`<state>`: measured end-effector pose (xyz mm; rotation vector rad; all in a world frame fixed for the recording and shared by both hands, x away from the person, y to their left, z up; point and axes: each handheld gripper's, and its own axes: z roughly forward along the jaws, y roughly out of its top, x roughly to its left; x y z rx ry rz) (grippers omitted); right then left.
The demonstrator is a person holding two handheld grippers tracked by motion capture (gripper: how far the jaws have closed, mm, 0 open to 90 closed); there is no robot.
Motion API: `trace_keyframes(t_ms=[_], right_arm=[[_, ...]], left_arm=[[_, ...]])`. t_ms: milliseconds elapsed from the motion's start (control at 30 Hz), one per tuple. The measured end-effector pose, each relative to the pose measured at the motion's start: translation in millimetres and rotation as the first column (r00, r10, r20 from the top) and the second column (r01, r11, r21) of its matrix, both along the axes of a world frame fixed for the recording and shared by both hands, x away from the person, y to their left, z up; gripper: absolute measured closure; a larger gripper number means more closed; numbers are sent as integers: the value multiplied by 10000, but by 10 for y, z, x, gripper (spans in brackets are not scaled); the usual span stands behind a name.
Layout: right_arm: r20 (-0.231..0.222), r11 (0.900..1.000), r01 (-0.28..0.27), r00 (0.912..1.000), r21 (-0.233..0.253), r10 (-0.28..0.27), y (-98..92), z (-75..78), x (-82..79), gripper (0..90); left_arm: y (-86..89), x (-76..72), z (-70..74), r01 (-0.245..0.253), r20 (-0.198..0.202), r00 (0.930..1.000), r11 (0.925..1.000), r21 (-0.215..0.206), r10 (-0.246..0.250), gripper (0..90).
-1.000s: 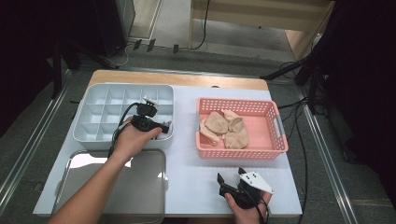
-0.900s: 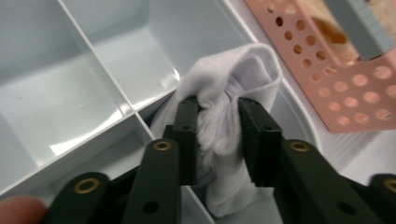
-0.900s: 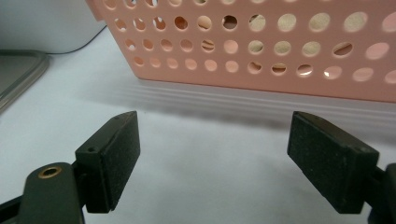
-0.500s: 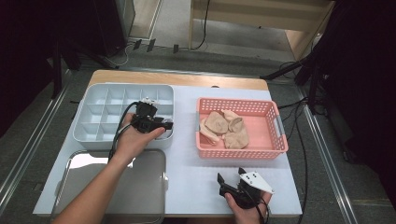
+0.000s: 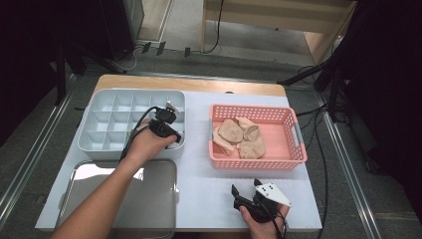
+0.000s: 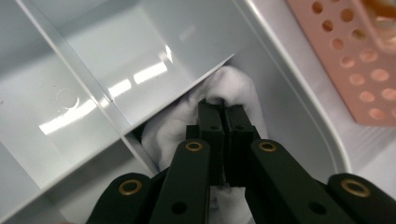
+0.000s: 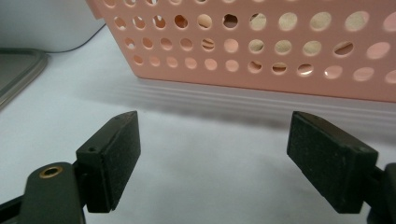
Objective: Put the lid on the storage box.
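Observation:
A pale grey divided tray (image 5: 107, 124) lies at the table's left. My left gripper (image 5: 174, 137) reaches down into its near right corner compartment. In the left gripper view the gripper (image 6: 223, 106) is shut, its tips pinching a white cloth (image 6: 240, 84) bunched against the compartment's wall (image 6: 289, 93). A pink perforated basket (image 5: 293, 144) at the right holds several beige cloths (image 5: 241, 134). My right gripper (image 5: 245, 186) rests open on the white table near the front edge, in front of the basket (image 7: 261, 46). Nothing lies between its fingers (image 7: 112, 158).
A shiny metal tray (image 5: 149, 199) sits at the front left, under the person's left forearm. Its corner (image 7: 18, 70) appears in the right gripper view. Cables run along the floor to the right of the table.
The left hand and gripper have shifted slightly right and deeper into the corner compartment. The right gripper has stayed still.

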<state>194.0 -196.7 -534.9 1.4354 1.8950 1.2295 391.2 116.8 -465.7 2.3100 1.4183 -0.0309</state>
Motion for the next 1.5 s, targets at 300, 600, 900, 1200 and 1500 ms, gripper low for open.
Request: trace_keyframes(t_ms=[300, 600, 900, 1200, 1500], right_arm=[[-63, 10000, 56, 10000, -34, -56, 3, 1, 0, 175], [-48, 10000, 85, 10000, 31, -85, -3, 1, 2, 174], [-72, 9999, 94, 9999, 45, -94, -2, 3, -2, 174], [-74, 9999, 109, 9999, 45, -108, -1, 3, -2, 174], [-22, 9999, 101, 9999, 39, -101, 0, 1, 0, 174]], left_arm=[[-108, -19, -19, 425, 335, 9984, 9949, 917, -457, 900], [52, -123, 76, 494, 1096, 9928, 9988, -12, -490, 813], [226, -243, 175, 257, 1448, 9894, 9952, -945, -118, 534], [431, -393, 221, -289, 2651, 9611, 9831, -1809, 771, 452], [456, -654, 263, -419, 3543, 9259, 9676, -2491, 1314, 340]])
